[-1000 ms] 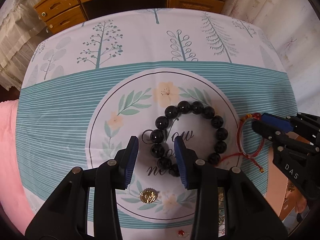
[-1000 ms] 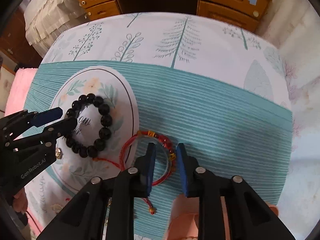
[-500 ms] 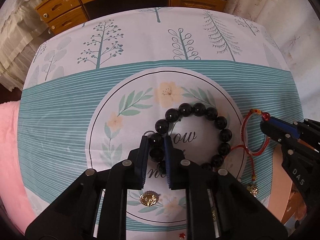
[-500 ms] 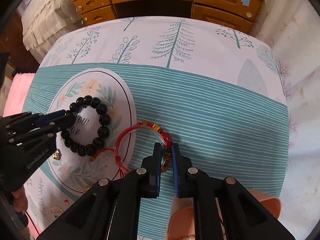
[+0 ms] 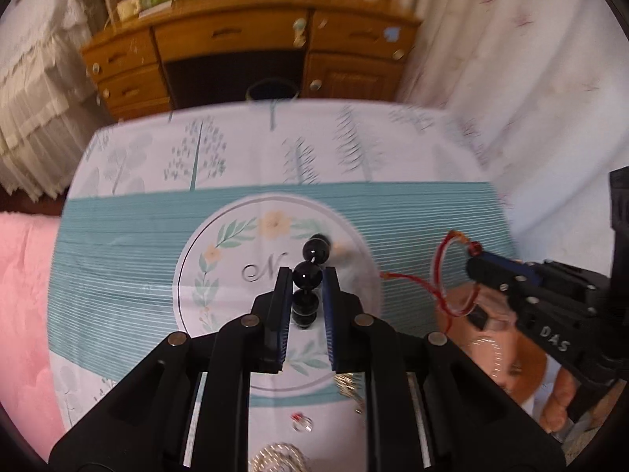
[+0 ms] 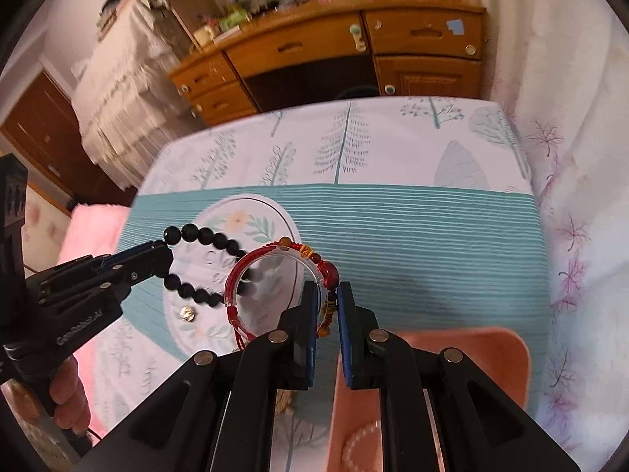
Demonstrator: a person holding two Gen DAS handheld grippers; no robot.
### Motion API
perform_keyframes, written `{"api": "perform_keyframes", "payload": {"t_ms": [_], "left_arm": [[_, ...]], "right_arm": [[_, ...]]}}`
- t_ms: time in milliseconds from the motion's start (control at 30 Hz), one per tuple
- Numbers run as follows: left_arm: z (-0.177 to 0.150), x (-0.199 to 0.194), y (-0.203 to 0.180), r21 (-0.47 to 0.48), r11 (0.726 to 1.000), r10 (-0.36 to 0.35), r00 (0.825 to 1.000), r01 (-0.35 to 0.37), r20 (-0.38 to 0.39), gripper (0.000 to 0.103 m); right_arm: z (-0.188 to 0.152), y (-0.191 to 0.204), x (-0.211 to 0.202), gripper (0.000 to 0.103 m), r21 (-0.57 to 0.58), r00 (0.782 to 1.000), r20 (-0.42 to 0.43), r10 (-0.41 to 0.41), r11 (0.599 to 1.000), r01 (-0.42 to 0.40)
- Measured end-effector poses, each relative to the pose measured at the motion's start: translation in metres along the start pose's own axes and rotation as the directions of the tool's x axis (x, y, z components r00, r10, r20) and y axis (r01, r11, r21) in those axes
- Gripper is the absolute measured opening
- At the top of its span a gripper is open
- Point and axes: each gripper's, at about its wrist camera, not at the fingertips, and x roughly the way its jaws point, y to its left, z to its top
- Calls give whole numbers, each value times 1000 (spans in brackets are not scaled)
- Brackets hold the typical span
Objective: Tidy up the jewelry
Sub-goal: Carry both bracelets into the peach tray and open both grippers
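My left gripper (image 5: 308, 278) is shut on a black bead bracelet (image 5: 307, 277) and holds it above the tablecloth; the bracelet hangs as a loop in the right wrist view (image 6: 200, 236) from the left gripper (image 6: 165, 253). My right gripper (image 6: 327, 295) is shut on a red string bracelet (image 6: 267, 271) with red and gold beads, lifted off the cloth. In the left wrist view the red bracelet (image 5: 444, 275) hangs from the right gripper (image 5: 477, 265). A pink tray (image 6: 487, 350) lies just below the right gripper.
A gold coin charm (image 6: 187, 313) lies on the round print of the tablecloth (image 6: 412, 228). A small ring (image 5: 302, 424) and a silver chain (image 5: 279, 458) lie near the front edge. A wooden desk (image 5: 243, 51) stands beyond the table. A pink blanket (image 5: 23, 295) lies at left.
Both grippers closed on their bracelets and lifted them off the cloth. The cameras now tilt up, showing more of the desk behind.
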Motion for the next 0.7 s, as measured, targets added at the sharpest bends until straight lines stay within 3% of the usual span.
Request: {"api": "perform_keyframes", "payload": {"t_ms": [233,367,500,700], "left_arm": [[-12,-75,-53,82,995,-65,992,56,109,12],[-26,-103,-91,148,984,-120,985,102,121,12],[-43,-114,-134,226,966,-155,982,127,112,12],[-60,-101,-179,295,943,-179,982,154,59,12]], "right_arm": [[-38,-22,-68,10,-1,998,66,13,1000,-13],[-67,-42,-100,10,3,995,88,-44,999,44],[-93,-67,-123,10,32,987,115,-110,994,107],[-127,-102,-142,10,64,986,118,-121,991,114]]}}
